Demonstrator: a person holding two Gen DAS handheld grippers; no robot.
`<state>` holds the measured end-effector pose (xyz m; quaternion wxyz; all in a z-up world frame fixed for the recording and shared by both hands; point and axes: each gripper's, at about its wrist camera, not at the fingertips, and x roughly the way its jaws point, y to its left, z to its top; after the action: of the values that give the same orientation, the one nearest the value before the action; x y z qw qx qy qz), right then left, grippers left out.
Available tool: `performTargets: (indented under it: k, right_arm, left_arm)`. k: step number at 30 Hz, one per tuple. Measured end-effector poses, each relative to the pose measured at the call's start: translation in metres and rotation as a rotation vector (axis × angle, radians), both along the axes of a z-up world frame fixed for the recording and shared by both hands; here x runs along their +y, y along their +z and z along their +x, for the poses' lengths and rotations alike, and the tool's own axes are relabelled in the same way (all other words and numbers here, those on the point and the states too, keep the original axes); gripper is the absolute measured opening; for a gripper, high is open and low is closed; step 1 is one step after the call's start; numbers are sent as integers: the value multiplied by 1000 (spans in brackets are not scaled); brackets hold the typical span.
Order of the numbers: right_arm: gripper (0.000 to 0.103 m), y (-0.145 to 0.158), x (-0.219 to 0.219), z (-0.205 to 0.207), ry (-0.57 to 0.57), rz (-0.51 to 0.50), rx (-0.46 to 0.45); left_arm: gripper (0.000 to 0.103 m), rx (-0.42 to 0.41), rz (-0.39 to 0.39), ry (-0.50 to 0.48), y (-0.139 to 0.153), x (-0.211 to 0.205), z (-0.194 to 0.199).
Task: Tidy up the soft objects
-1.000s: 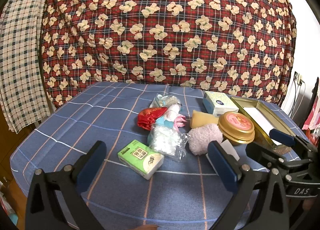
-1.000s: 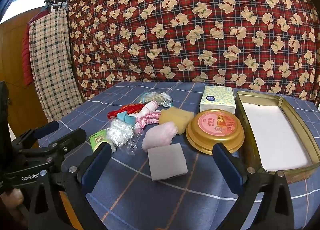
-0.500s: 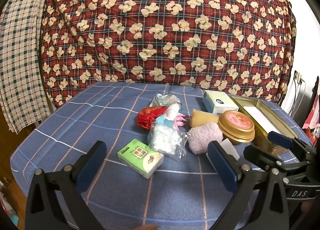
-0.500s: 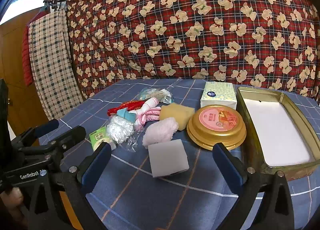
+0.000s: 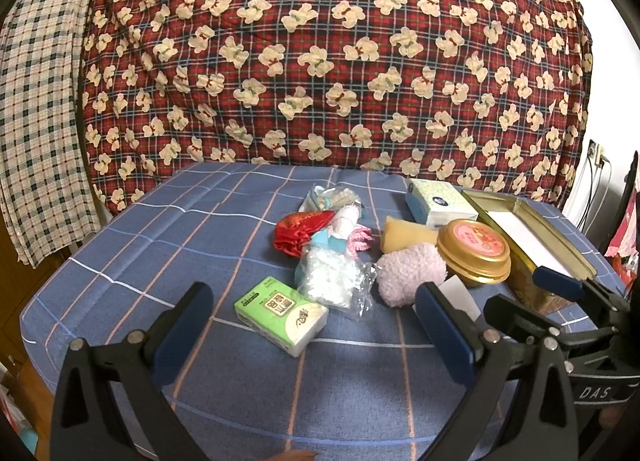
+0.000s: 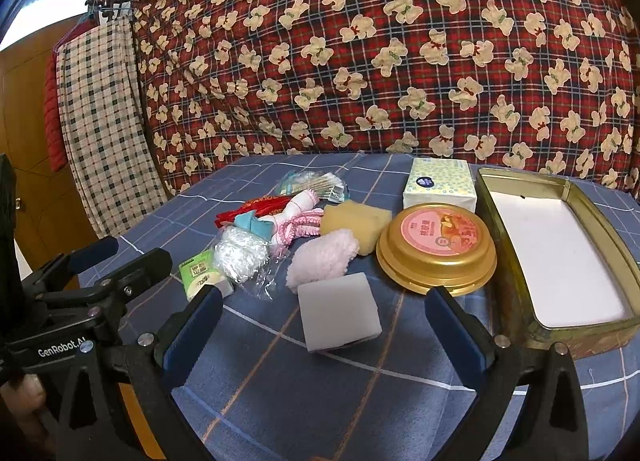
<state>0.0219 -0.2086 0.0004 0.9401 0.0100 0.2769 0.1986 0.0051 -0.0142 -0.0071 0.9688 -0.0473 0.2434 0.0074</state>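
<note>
Soft things lie in a cluster on the blue checked cloth: a green tissue pack (image 5: 281,311), a clear bag of white stuff (image 5: 330,281), a red pouch (image 5: 298,231), a pink fluffy cloth (image 6: 322,257), a yellow sponge (image 6: 356,221), a white foam block (image 6: 339,311) and a tissue box (image 6: 439,185). An open gold tin (image 6: 556,249) with a white lining stands at the right. My left gripper (image 5: 316,325) is open in front of the green pack. Just short of the foam block, my right gripper (image 6: 326,325) is open too. Nothing is held.
A round gold lidded tin (image 6: 436,247) sits between the sponge and the open tin. A bag of cotton swabs (image 6: 314,183) lies at the back. A red bear-print quilt (image 6: 380,53) hangs behind the table; a checked cloth (image 6: 100,121) hangs at the left.
The right gripper has edged forward and down toward the foam block. The left gripper has barely moved. Both stay open.
</note>
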Motion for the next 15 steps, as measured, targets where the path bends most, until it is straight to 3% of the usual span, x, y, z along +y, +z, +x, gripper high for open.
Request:
performTargets:
  k: [15]
  right_arm:
    - [102, -18, 1, 6, -7, -10, 24]
  left_arm:
    - [102, 27, -2, 5, -16, -2, 3]
